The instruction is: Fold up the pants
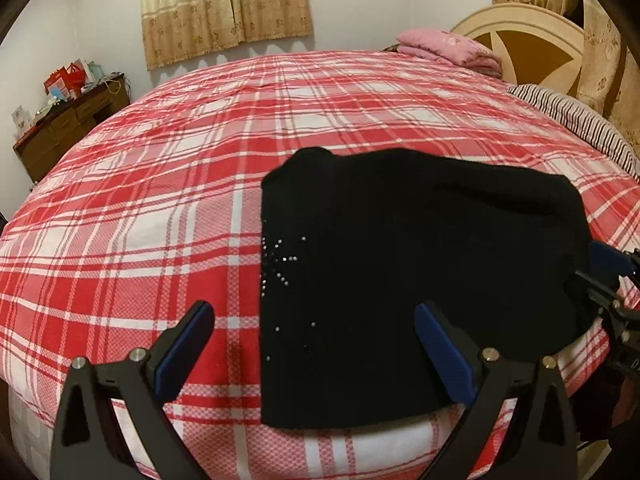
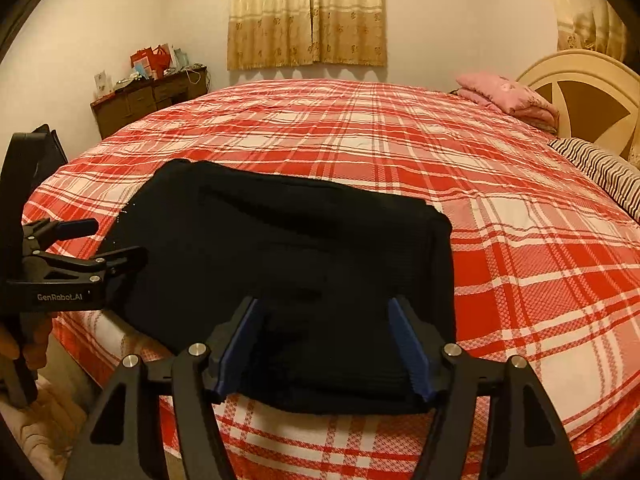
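Note:
The black pants (image 1: 400, 260) lie folded into a compact rectangle on the red plaid bed (image 1: 160, 200), near its front edge. Small silver studs show on their left part. My left gripper (image 1: 316, 312) is open and empty, hovering over the pants' left front edge. In the right wrist view the pants (image 2: 300, 260) lie in front of my right gripper (image 2: 324, 312), which is open and empty above their near edge. The left gripper (image 2: 108, 244) shows there at the left, open. The right gripper (image 1: 604, 272) shows at the right edge of the left wrist view.
A folded pink blanket (image 2: 508, 96) and a striped pillow (image 2: 600, 172) lie by the cream headboard (image 2: 592, 92) at the right. A cluttered wooden dresser (image 2: 148, 96) stands at the far left, under the wall. Curtains (image 2: 308, 12) hang behind the bed.

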Motion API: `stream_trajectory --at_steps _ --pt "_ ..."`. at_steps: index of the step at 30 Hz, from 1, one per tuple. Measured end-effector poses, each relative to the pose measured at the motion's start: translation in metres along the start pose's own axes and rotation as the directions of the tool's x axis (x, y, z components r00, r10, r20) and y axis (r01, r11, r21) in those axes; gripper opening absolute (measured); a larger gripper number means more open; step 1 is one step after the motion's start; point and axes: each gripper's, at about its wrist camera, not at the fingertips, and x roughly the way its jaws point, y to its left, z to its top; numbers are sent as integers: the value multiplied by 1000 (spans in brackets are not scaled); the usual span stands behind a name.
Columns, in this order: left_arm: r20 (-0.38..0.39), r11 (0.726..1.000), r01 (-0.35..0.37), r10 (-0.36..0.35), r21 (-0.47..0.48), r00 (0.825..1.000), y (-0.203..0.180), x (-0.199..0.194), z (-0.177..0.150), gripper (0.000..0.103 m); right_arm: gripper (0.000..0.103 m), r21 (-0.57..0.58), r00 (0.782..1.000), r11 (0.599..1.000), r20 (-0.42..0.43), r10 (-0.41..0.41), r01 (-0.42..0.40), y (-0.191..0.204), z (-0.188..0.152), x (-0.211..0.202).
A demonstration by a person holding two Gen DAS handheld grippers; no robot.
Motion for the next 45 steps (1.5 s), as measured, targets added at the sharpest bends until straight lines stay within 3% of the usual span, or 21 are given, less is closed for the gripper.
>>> stream_trajectory --at_steps 3,6,10,13,15,17,20,24,28,30,43,45 --pt "34 1000 23 -23 -6 999 3 -9 0 102 68 132 995 990 89 44 -55 -25 6 -22" --pt "71 999 39 -37 -21 997 7 -14 2 102 68 224 991 975 133 -30 0 -51 10 -36" --pt "58 996 46 -42 -78 997 14 -6 4 102 68 298 996 954 71 -49 26 -70 2 -21" --pt "21 994 44 -43 -96 999 17 3 2 102 68 342 1000 939 -8 22 -18 -70 -9 4" --pt "8 994 43 -43 -101 999 17 5 -1 102 68 308 1000 951 9 -9 5 -59 -11 4" --pt "4 994 38 -38 -102 999 17 7 -2 102 68 280 999 959 -15 40 -34 -49 -10 10" --pt "-3 994 37 -37 -107 999 18 8 -2 102 69 212 999 977 -35 -8 15 -35 -10 14" --pt "-13 992 48 -50 -120 999 19 11 -4 102 66 221 999 975 -35 9 -1 -39 -11 14" --pt "-16 991 49 -51 -125 999 19 11 -4 102 43 99 999 995 -35 -23 27 -20 -11 11" --pt "-18 991 47 -50 -127 999 20 11 -4 102 39 34 998 998 -28 -55 56 -9 -13 9" --pt "-27 982 104 -109 -159 994 17 20 -1 102 39 91 1000 996 -5 -14 15 -21 -16 9" --pt "-20 974 144 -150 -175 989 17 20 -1 92 39 102 1000 995 -4 -7 8 -22 -16 9"
